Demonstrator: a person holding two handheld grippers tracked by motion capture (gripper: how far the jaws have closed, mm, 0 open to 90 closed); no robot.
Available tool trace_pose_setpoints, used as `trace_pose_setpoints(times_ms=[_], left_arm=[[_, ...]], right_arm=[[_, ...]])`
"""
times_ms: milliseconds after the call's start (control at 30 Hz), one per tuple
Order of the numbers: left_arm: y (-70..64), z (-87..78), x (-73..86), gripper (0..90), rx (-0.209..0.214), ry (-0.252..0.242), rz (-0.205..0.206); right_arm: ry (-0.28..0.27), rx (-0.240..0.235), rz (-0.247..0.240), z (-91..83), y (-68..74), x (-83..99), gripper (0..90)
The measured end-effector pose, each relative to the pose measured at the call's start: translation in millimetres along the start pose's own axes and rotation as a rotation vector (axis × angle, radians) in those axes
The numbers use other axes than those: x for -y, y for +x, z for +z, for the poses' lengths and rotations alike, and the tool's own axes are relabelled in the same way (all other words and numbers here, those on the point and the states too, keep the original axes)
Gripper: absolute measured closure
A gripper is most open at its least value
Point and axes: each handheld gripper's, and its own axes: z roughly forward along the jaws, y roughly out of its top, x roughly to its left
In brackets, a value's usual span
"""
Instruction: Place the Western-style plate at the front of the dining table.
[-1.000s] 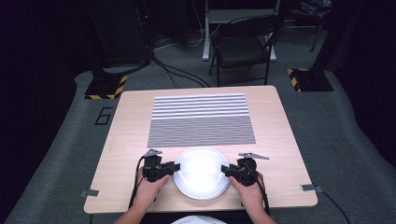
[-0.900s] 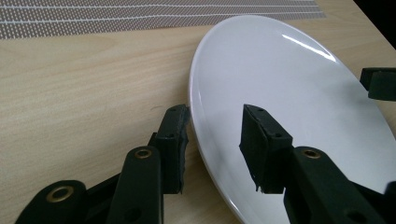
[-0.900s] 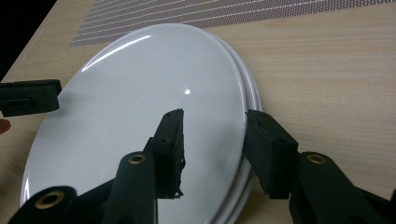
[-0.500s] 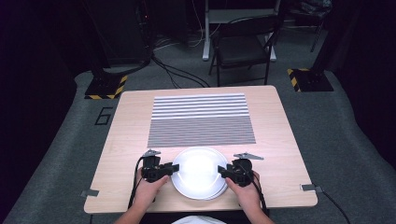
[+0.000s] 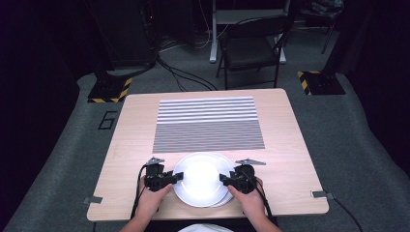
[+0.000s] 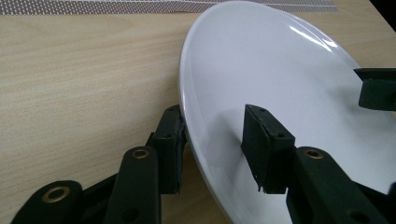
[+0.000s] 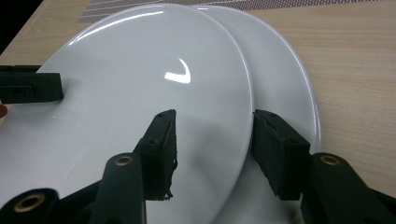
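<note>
Two white plates lie stacked and offset near the table's front edge. The top plate (image 5: 200, 180) (image 6: 280, 70) (image 7: 140, 70) sits a little left of the lower plate (image 5: 226, 160) (image 7: 285, 79). My left gripper (image 5: 178, 177) (image 6: 217, 144) is open and straddles the top plate's left rim, one jaw under it and one above. My right gripper (image 5: 223, 178) (image 7: 215, 140) is open too, its jaws standing either side of the top plate's right rim, over the lower plate. Each gripper view shows the other gripper's jaw tip at the far rim.
A striped grey mat (image 5: 208, 123) covers the middle and far part of the wooden table (image 5: 125, 145). Bare wood lies left and right of the plates. A folding chair (image 5: 251, 46) and floor cables stand beyond the far edge.
The right gripper has moved left, further over the plates' right rim. The left gripper has barely shifted. The top plate now sits slightly left of the lower one.
</note>
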Motion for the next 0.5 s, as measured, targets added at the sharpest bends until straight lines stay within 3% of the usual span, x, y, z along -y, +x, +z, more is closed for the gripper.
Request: trace_pose_setpoints(times_ms=[167, 267, 433, 500], left_arm=[[-0.4, -3.6, 3.2, 57.0, 0.002, -0.005, -0.015], [-0.5, -6.6, 8.9, 55.4, 0.009, 0.015, -0.048], [1.1, -16.0, 11.6, 54.9, 0.008, 0.003, -0.089], [1.4, -19.9, 13.4, 54.8, 0.002, 0.001, -0.086]], right_arm=[[0.005, -0.003, -0.006, 0.9, 0.0, -1.1, 49.5], [0.007, -0.003, -0.002, 1.2, 0.4, -1.5, 49.6], [0.016, -0.007, -0.003, 0.4, 1.3, -1.2, 49.6], [0.018, -0.008, -0.009, 0.2, 1.5, -0.9, 49.6]])
